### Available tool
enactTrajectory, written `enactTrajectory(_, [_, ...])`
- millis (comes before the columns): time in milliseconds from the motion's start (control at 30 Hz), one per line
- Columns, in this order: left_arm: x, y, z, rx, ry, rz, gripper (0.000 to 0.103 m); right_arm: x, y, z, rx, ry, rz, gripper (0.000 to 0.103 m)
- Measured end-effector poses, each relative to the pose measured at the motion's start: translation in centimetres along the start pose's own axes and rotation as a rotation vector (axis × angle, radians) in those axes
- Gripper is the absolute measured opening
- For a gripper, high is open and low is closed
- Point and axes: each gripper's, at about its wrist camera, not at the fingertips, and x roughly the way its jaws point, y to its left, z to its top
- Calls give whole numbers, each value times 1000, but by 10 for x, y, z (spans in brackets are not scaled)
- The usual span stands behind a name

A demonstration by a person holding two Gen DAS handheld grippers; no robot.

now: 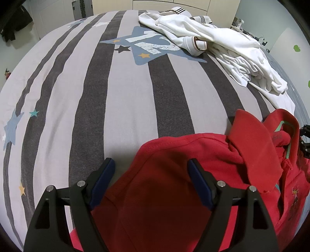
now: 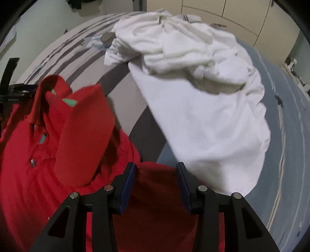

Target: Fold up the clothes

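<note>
A red polo shirt lies front up on the striped bed, its collar standing up. My left gripper hovers open over the shirt's left shoulder. Its right pad is over red cloth and its left pad over the sheet. My right gripper is down on the shirt's other shoulder, jaws half closed. Red cloth fills the gap from pad to pad. The collar and button placket show to its left. The left gripper's black frame shows at the far left edge.
A heap of white clothes lies on the bed behind the shirt, and one white piece reaches close to my right gripper. The grey-striped sheet with star prints stretches left. Cupboards and a wall stand beyond the bed.
</note>
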Motion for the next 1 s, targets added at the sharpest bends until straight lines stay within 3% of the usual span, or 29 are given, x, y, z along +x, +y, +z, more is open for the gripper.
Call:
enactTrajectory(200, [1, -3, 0, -1, -1, 8, 77, 6, 11, -3, -69, -5, -61, 36])
enactTrajectory(300, [0, -3, -1, -6, -1, 8, 77, 9, 2, 4, 6, -12, -68, 36])
enactTrajectory(367, [-1, -2, -2, -8, -1, 9, 77, 11, -7, 5, 76, -10, -40, 32])
enactTrajectory(433, [-3, -2, -3, -14, -3, 8, 77, 12, -11, 5, 113, -11, -27, 16])
enactTrajectory(500, [-5, -3, -3, -19, -10, 7, 69, 9, -9, 6, 117, -11, -46, 8])
enactTrajectory(667, [-9, -9, 0, -12, -26, 6, 51, -7, -9, 12, 158, -48, -145, 7])
enactTrajectory(833, [-2, -10, 9, -13, -30, 37, 51, -19, -18, 33, 182, -75, -215, 7])
enactTrajectory(1000, [7, -7, 10, -59, -16, 60, 67, -1, -21, 73, 177, -39, -234, 7])
